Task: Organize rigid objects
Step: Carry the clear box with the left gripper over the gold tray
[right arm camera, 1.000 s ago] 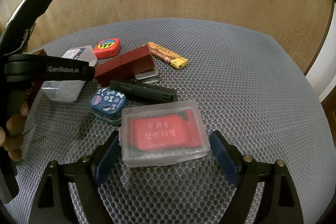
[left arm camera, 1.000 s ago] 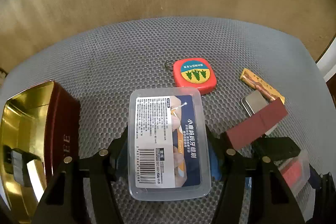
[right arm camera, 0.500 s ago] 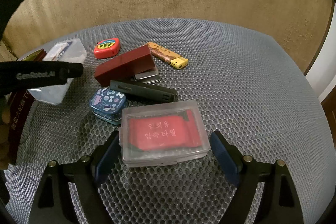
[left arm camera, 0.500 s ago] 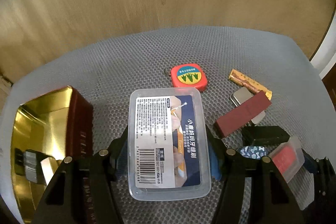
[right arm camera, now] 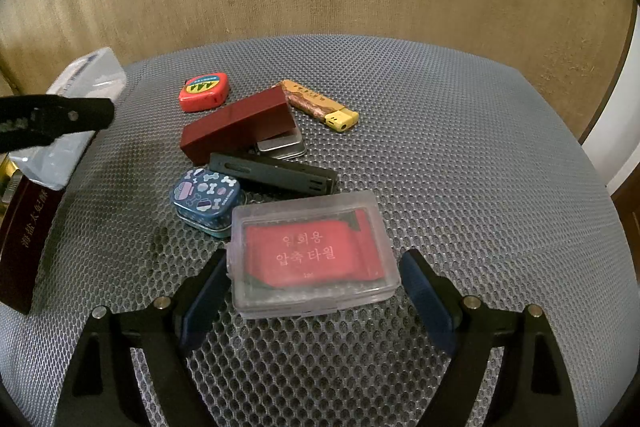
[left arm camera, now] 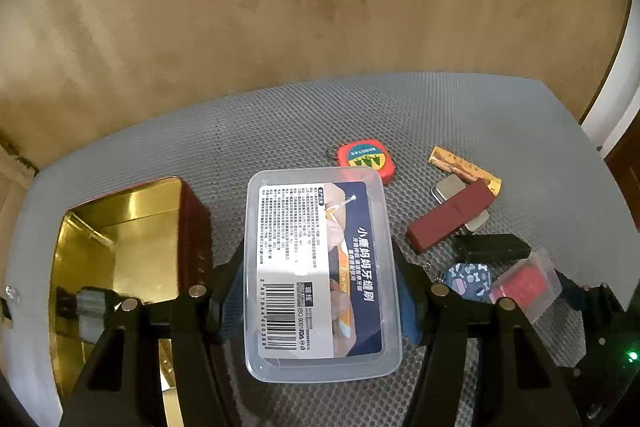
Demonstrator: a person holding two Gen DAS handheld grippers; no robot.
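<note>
The left gripper [left arm camera: 322, 281] is clamping its fingers on the clear rectangular plastic box with a barcode label [left arm camera: 320, 267], while the right gripper [right arm camera: 314, 293] is holding its fingers apart around the clear plastic case with a red card [right arm camera: 310, 253].

Two clear plastic boxes [left arm camera: 322, 275] [right arm camera: 310, 255], three tins [left arm camera: 120, 267] [right arm camera: 206, 197] [right arm camera: 280, 145], one tape measure [right arm camera: 204, 91].

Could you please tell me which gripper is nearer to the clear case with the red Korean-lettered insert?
Right. The right gripper straddles the clear case, one finger on each side, open. The left gripper is apart from it, clamping the clear dental-brush box above the mat.
</note>
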